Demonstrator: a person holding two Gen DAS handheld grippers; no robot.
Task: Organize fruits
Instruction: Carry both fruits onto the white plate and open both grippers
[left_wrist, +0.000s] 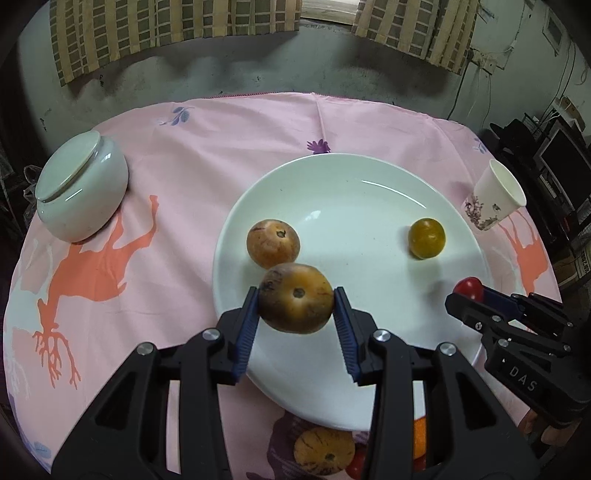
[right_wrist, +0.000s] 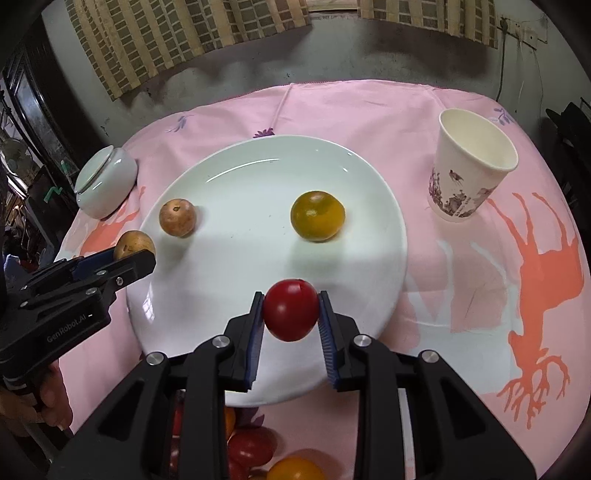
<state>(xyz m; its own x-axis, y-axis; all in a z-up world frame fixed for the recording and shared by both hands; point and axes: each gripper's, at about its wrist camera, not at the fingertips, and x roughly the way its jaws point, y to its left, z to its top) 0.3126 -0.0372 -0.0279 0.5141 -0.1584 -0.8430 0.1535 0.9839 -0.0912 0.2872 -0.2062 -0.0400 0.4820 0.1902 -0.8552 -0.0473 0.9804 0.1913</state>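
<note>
My left gripper is shut on a brown round fruit and holds it above the near part of the white plate. On the plate lie a second brown fruit and a yellow-green fruit. My right gripper is shut on a red tomato over the plate's near edge. In the right wrist view the left gripper comes in from the left with its brown fruit. The right gripper shows at the right of the left wrist view.
A white lidded bowl stands at the left on the pink cloth. A paper cup stands right of the plate. More fruits lie near the front edge under the grippers: a brown one, red tomatoes and a yellow one.
</note>
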